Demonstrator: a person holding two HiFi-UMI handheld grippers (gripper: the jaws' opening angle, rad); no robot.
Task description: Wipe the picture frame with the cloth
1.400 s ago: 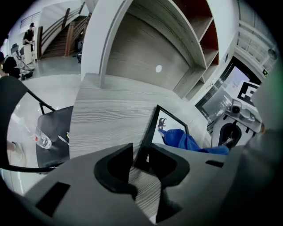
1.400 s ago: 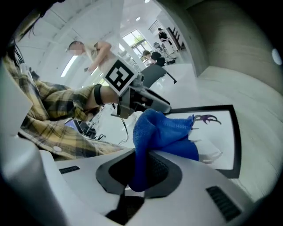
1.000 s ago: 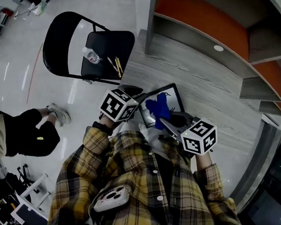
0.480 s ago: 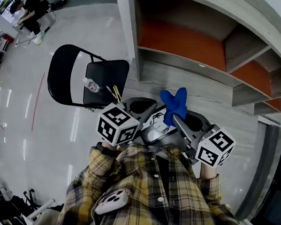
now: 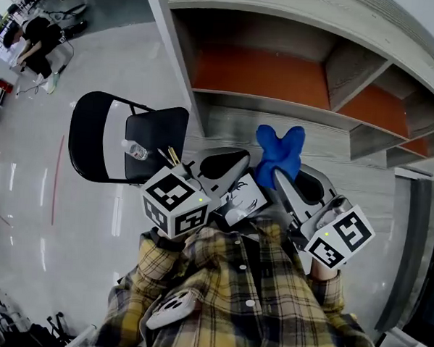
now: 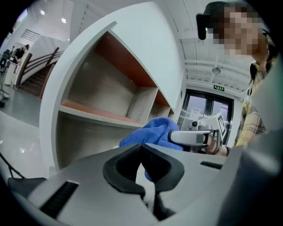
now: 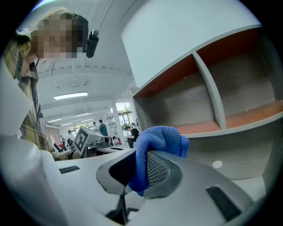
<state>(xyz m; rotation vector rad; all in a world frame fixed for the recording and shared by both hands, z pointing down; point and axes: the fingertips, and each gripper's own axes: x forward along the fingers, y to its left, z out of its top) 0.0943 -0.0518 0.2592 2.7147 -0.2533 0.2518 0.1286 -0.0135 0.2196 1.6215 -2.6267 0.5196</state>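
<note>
Left hand-held gripper point(image 5: 236, 163) clamped shut on picture frame point(image 5: 239, 198), which is held up off the desk point(image 5: 227, 126), near the chest. Right hand-held gripper point(image 5: 282, 176) pinched on blue cloth point(image 5: 280, 151), just right of frame, cloth bunched on its far side.

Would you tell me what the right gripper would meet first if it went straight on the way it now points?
Most likely the shelf unit: the right gripper, with the blue cloth in its fingers, points into an open compartment, though depth is hard to judge.
</note>
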